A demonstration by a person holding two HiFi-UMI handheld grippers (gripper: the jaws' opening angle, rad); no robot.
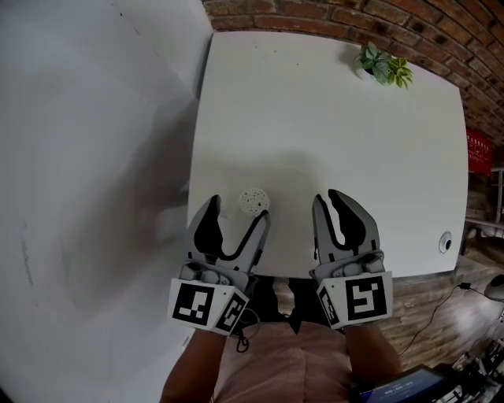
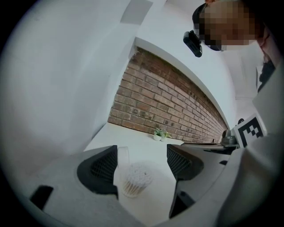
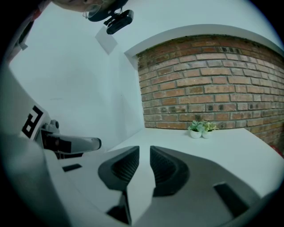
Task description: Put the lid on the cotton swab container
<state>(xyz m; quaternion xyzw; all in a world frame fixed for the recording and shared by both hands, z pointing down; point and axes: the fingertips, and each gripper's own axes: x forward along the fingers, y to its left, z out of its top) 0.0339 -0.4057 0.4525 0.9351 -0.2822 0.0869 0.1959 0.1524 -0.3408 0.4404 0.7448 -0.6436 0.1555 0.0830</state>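
Observation:
The open cotton swab container point(image 1: 253, 201), packed with white swabs, stands on the white table point(image 1: 331, 118) near its front edge. In the left gripper view the container point(image 2: 133, 178) sits low between the jaws, closer to the left pad. A clear round lid point(image 2: 123, 155) shows just behind it by that pad. My left gripper point(image 1: 238, 208) point(image 2: 143, 155) is wide open, with neither pad pressing on the container. My right gripper point(image 1: 329, 197) point(image 3: 144, 153) hovers to the right of it. Its jaws stand a narrow gap apart with nothing between them.
A small potted plant point(image 1: 382, 67) stands at the table's far right by the brick wall point(image 1: 354, 20). A white wall point(image 1: 94, 157) runs along the table's left side. A round cable hole point(image 1: 446, 242) is near the right front corner. The person's lap shows below the front edge.

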